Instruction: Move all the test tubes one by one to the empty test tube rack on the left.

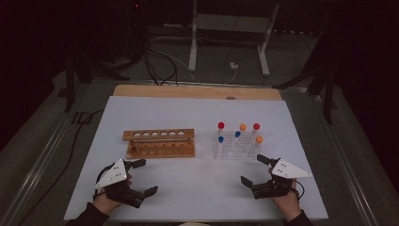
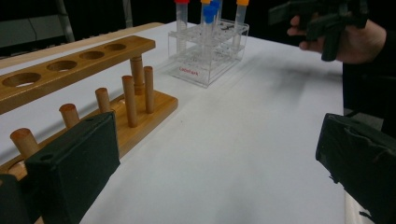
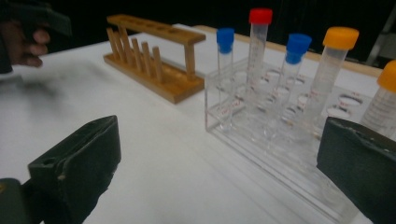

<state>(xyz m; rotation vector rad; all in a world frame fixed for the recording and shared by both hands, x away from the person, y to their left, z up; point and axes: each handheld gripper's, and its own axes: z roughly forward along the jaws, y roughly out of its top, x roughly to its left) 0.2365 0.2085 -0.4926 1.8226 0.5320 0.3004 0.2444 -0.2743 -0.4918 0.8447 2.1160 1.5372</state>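
Clear rack just beyond right tongs, untouched.

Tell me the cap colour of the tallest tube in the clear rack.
Red cap, clearest in the right gripper view.

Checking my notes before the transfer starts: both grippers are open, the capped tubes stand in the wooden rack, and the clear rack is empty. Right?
Not quite. The capped tubes stand in the clear rack, and the wooden rack is empty, as the right gripper view shows. Both the left gripper and right gripper are open.
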